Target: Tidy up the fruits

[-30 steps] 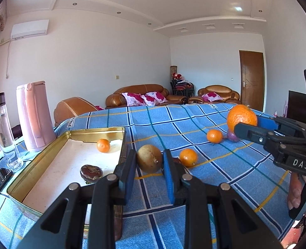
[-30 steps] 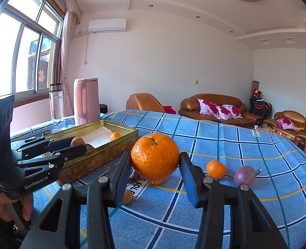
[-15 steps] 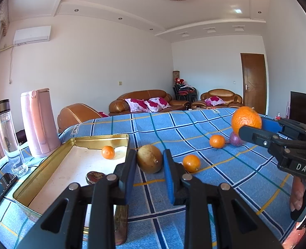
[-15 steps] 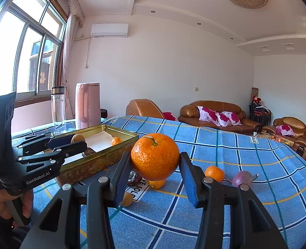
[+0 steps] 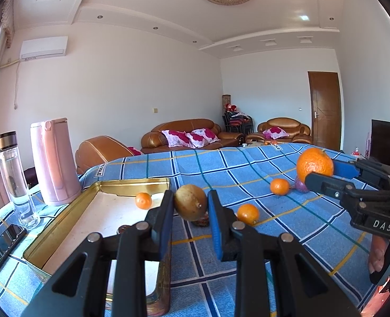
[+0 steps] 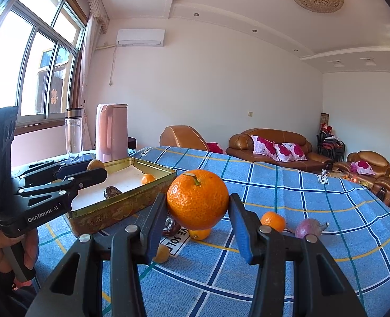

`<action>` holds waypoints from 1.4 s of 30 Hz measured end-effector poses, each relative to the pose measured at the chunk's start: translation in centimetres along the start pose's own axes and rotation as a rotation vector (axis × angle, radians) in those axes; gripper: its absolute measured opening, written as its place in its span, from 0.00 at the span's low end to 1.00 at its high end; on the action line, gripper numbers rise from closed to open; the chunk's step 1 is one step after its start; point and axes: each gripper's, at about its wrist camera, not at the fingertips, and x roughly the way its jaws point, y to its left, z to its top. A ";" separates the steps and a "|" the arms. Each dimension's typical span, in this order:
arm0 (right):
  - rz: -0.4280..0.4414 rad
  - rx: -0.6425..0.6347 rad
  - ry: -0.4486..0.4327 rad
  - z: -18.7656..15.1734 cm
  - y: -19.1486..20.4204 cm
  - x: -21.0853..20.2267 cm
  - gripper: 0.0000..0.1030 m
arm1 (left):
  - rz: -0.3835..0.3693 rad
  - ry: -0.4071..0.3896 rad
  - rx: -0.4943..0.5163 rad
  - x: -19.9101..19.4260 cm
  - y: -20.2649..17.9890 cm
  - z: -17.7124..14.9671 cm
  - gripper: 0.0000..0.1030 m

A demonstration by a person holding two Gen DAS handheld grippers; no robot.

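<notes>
My left gripper (image 5: 191, 207) is shut on a round yellow-brown fruit (image 5: 190, 201), held above the near right corner of a gold tin (image 5: 100, 187). Inside the tin lie a small tangerine (image 5: 143, 200) and a dark fruit (image 6: 112, 192). My right gripper (image 6: 198, 206) is shut on a large orange (image 6: 197, 199), held above the blue checked cloth. From the right wrist view the left gripper (image 6: 94, 169) hovers over the tin (image 6: 121, 211). On the cloth lie two tangerines (image 5: 247, 213) (image 5: 279, 186) and a purple fruit (image 6: 307, 228).
A pink kettle (image 5: 53, 161), a glass bottle (image 5: 12, 177) and a phone (image 5: 4, 240) stand left of the tin. A small yellowish fruit (image 6: 162, 253) and a dark fruit (image 6: 172, 225) lie beside the tin's long side. Sofas stand beyond the table's far edge.
The left gripper has tilted up a little with its fruit, so the tin sits lower in its view. The right gripper keeps the orange almost still.
</notes>
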 end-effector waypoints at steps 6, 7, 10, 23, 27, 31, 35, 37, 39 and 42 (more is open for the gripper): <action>0.017 0.006 0.019 0.2 0.4 0.7 0.47 | 0.028 0.004 -0.012 0.2 1.0 0.3 0.26; 0.022 0.004 0.024 0.2 0.5 0.9 0.47 | 0.033 0.008 -0.015 0.3 1.2 0.3 0.26; 0.035 -0.011 0.035 0.5 1.1 1.5 0.47 | 0.050 0.016 -0.025 0.6 1.9 0.4 0.26; 0.114 -0.041 0.065 1.2 4.0 3.7 0.47 | 0.125 0.056 -0.048 1.4 5.0 0.3 0.26; 0.137 -0.053 0.078 1.5 5.0 4.6 0.47 | 0.137 0.063 -0.048 1.6 5.9 0.3 0.26; 0.159 -0.059 0.089 1.7 5.8 5.4 0.47 | 0.146 0.073 -0.049 1.8 6.6 0.1 0.26; 0.179 -0.074 0.099 2.2 6.7 6.1 0.48 | 0.154 0.083 -0.056 2.0 7.5 0.2 0.26; 0.190 -0.083 0.104 2.5 7.2 6.6 0.48 | 0.162 0.087 -0.055 2.1 7.9 0.2 0.26; 0.201 -0.091 0.107 2.8 7.7 7.1 0.48 | 0.169 0.092 -0.060 2.2 8.4 0.2 0.26; 0.220 -0.102 0.112 3.2 8.7 7.8 0.48 | 0.181 0.103 -0.063 2.3 9.0 0.2 0.26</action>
